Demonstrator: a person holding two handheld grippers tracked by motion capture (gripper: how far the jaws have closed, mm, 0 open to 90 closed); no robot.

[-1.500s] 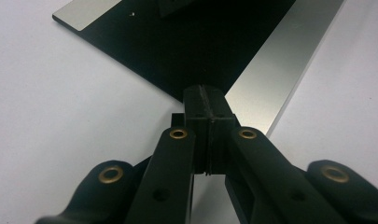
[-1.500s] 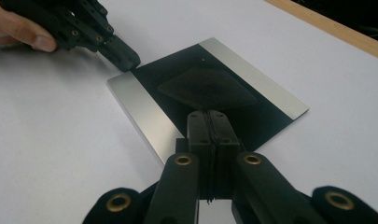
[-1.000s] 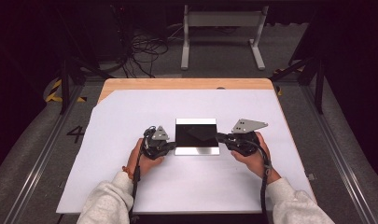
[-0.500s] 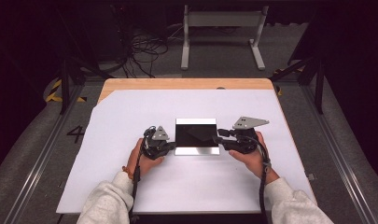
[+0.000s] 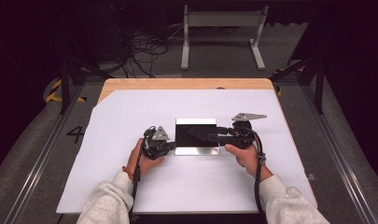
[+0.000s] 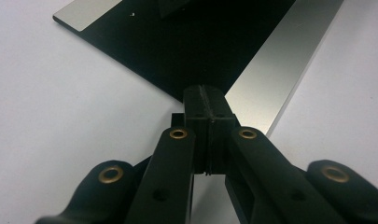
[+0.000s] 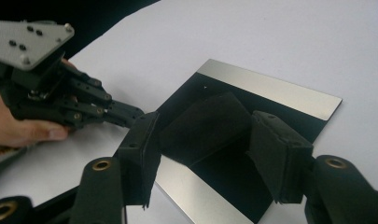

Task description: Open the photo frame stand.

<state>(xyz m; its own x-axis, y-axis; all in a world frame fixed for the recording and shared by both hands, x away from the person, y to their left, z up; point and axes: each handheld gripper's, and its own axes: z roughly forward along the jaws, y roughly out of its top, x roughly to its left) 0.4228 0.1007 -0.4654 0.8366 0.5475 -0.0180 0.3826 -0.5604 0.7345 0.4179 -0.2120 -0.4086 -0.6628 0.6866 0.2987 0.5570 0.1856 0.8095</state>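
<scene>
1. White table [image 5: 130,121] spreads under everything.
2. Mirror plate [image 5: 197,150] lies flat at the table's middle, between both hands, dark in its reflection with silver strips along its near and far edges.
3. Right gripper [image 5: 213,136] reaches in over the plate's right side; its jaws have just been opening, pads apart above the plate, nothing pinched.
4. Left gripper [image 5: 171,145] sits at the plate's left edge, jaws pressed together, tips touching the plate's corner.

Left claw [image 5: 170,145] jaws pressed together; right claw [image 5: 213,136] jaws just opening, apart.
</scene>
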